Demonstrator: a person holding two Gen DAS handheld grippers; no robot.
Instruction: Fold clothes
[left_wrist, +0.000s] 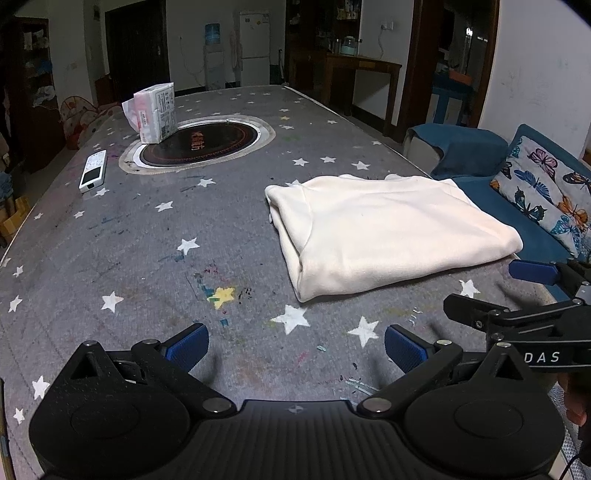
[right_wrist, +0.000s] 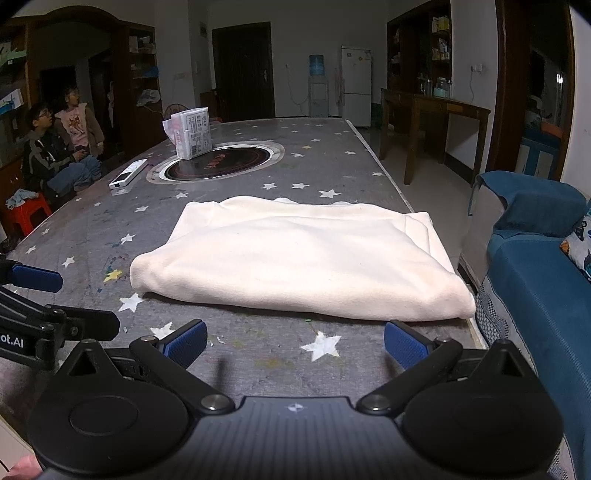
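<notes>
Our right gripper (right_wrist: 295, 345) stands wide open with nothing between its blue pads (right_wrist: 186, 341), hovering low over the table (right_wrist: 258, 354). Straight ahead of these jaws, just beyond the pads, lies the garment (right_wrist: 295, 258), a cream bundle already folded into a thick rectangle. Its near folded edge runs across our line of sight, so its long axis lies crosswise to the jaws, and its right end sits at the table's edge beside the sofa (right_wrist: 535, 295).

Our left gripper (left_wrist: 295, 349) is likewise spread wide and empty. From its jaws the garment (left_wrist: 388, 236) lies ahead and off to the right, a rounded corner nearest us, with bare starred cloth between. The right gripper (left_wrist: 517, 295) shows at the right margin of this view, closer to the bundle.

We judge the right hand the nearer and squarely placed for the near edge; the left would have to travel right and forward to take the bundle's left end.

Farther out past the garment are a round hob, a paper pack (right_wrist: 192, 133) and a remote (left_wrist: 93, 170), all well apart from our jaws.
</notes>
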